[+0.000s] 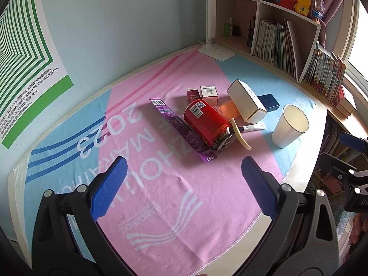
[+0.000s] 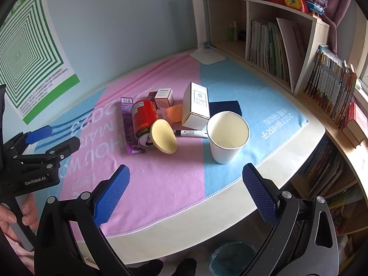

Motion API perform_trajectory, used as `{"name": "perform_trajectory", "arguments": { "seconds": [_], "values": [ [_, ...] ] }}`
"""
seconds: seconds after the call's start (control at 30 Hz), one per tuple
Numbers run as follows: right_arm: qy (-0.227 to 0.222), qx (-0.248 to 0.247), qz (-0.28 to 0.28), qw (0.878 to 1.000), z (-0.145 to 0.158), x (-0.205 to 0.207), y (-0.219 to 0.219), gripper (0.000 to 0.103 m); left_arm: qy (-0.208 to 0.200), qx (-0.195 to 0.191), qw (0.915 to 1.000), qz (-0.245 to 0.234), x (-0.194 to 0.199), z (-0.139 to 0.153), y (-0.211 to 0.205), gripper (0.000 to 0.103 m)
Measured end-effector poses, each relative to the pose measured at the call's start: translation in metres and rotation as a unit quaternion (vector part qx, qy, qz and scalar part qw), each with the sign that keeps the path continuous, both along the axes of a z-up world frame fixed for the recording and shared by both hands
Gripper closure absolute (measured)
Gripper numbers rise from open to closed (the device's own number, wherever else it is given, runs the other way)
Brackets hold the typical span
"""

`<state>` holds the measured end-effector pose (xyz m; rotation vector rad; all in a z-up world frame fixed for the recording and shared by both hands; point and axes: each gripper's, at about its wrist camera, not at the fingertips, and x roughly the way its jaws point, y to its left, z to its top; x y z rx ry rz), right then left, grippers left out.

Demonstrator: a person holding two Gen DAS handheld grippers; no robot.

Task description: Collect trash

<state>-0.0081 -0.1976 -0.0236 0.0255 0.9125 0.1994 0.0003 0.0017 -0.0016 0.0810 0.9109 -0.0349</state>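
Observation:
A pile of trash lies mid-desk on the pink and blue cloth: a red can (image 1: 207, 124) (image 2: 144, 119) on its side, a purple toothpaste box (image 1: 181, 128) (image 2: 130, 126), a yellow sponge pad (image 1: 240, 134) (image 2: 163, 136), a small tube (image 1: 251, 127) (image 2: 192, 133), a white carton (image 1: 247, 102) (image 2: 196, 107), a dark blue box (image 1: 268, 102) (image 2: 226, 108) and two small boxes (image 1: 203, 94) (image 2: 162, 97). A white paper cup (image 1: 289, 125) (image 2: 227, 135) stands upright to their right. My left gripper (image 1: 184, 186) is open, short of the can. My right gripper (image 2: 186, 193) is open, short of the cup.
A bin with a blue liner (image 2: 232, 258) sits on the floor below the desk's front edge. A white desk lamp (image 1: 212, 25) (image 2: 202, 34) stands at the back. Bookshelves (image 1: 283, 43) (image 2: 287, 46) line the right side. A person's hand (image 2: 13, 216) grips the left tool's handle.

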Motion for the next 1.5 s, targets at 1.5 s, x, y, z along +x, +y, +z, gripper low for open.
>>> {"name": "perform_trajectory", "arguments": {
  "seconds": [1.5],
  "values": [
    [0.003,0.006,-0.003,1.000,-0.0047,0.0019,0.0003,0.006,0.014,-0.003,0.9998,0.015,0.0027,-0.0046,0.0044,0.006]
  ]
}}
